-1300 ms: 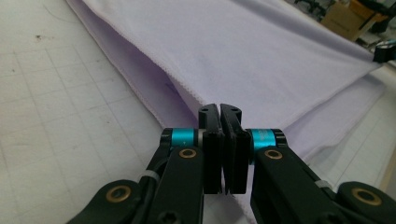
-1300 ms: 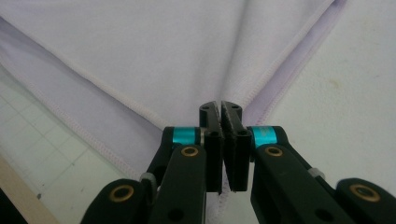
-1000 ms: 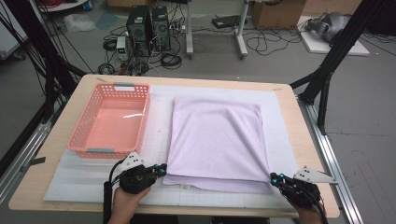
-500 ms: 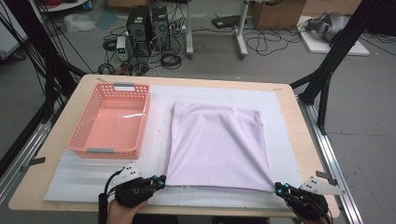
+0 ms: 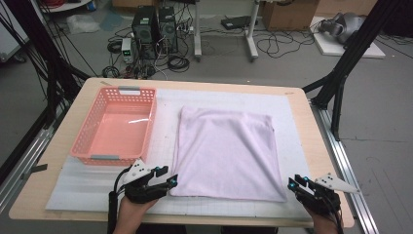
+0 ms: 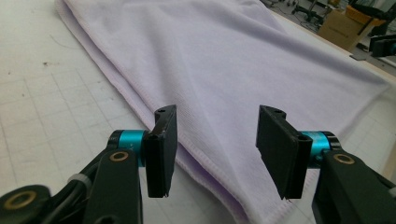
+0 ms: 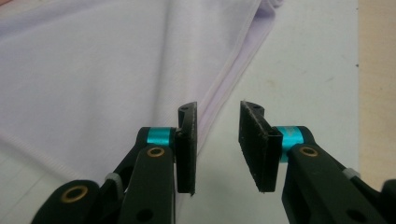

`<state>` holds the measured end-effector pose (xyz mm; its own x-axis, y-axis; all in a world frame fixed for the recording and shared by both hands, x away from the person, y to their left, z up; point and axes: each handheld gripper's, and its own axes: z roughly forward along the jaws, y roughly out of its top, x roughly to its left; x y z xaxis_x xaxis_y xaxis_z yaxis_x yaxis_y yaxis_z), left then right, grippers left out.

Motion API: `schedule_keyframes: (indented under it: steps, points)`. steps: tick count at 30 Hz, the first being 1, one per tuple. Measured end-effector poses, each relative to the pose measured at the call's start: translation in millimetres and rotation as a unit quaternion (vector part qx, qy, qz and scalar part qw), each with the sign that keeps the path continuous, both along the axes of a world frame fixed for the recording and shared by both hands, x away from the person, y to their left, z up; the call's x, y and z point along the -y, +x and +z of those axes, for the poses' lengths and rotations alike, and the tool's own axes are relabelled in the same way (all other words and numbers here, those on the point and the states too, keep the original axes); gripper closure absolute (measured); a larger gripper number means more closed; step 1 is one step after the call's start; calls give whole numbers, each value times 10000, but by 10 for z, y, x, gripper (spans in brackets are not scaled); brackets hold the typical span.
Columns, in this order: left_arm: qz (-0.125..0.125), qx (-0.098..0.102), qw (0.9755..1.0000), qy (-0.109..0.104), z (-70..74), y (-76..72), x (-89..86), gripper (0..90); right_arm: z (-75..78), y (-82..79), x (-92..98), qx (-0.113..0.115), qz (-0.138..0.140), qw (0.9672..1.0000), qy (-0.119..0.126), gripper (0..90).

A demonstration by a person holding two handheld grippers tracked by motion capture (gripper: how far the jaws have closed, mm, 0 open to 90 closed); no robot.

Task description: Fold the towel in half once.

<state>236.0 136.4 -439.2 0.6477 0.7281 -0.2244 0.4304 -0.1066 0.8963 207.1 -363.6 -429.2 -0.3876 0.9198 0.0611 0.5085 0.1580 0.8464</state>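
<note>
A lilac cloth (image 5: 226,151) lies folded and flat on the white gridded mat (image 5: 87,183). My left gripper (image 5: 168,178) sits at the cloth's near left corner. In the left gripper view the cloth (image 6: 201,56) runs under the left gripper (image 6: 215,144); its jaws have just been opening, and the pads stand clear of the fabric. My right gripper (image 5: 293,184) is at the near right corner. The right gripper (image 7: 217,140) has also just been opening, with the hem of the cloth (image 7: 93,74) lying below its left pad and nothing pinched.
A pink plastic basket (image 5: 148,124) stands on the mat left of the cloth, with nothing in it. The wooden table (image 5: 63,136) ends close behind both hands. Black frame legs, computers and cables stand on the floor beyond the far edge.
Both grippers held the cloth's near corners and drew its near edge toward the person, flattening it. Their jaws have since parted and let go of the corners.
</note>
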Motion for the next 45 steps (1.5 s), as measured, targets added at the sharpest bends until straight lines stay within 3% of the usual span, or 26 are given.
schedule_keyframes:
  steps: [8, 15, 20, 21, 24, 25, 28, 31, 32, 33, 34, 36, 41, 45]
  points:
    - [-7, 47, 10000, 70, -23, 153, 76, 473, -43, 374, -69, -74, 172, 9998, -92, 687]
    - [38, -35, 9999, 137, -43, 328, 133, 474, -109, 706, -114, -188, 259, 9994, -106, 710]
    - [53, -190, 9995, 229, -97, 453, 213, 476, -211, 1048, -197, -418, 264, 9988, -73, 730]
    - [46, -184, 9995, 235, -97, 471, 222, 476, -217, 1098, -214, -533, 286, 9980, -168, 731]
    - [48, -201, 9995, 244, -99, 509, 238, 478, -219, 1162, -237, -624, 439, 9970, -145, 872]
    - [49, -230, 9994, 235, -103, 523, 241, 478, -205, 1165, -230, -682, 448, 9965, -174, 880]
    - [97, -285, 9992, 251, -110, 550, 241, 478, -127, 1124, -143, -744, 89, 9957, -548, 885]
    - [90, -317, 9991, 282, -111, 571, 241, 478, -130, 1079, -70, -970, 157, 9936, -555, 870]
    - [121, -321, 9990, 279, -112, 573, 248, 478, -112, 1085, -74, -1012, 254, 9929, -569, 822]
    - [112, -323, 9990, 299, -111, 572, 247, 478, -89, 1103, -81, -967, 336, 9928, -618, 693]
    - [101, -307, 9990, 295, -111, 570, 248, 477, -59, 1126, -77, -807, 304, 9944, -614, 647]
    - [100, -290, 9991, 297, -108, 564, 247, 476, -1, 1209, -25, -576, 189, 9979, -234, 633]
    - [84, -262, 9993, 257, -107, 567, 248, 474, 76, 1612, 79, -383, -170, 9990, -167, 641]
    - [45, -247, 9994, 235, -103, 570, 257, 473, 106, 1994, 109, -463, -232, 9986, -124, 639]
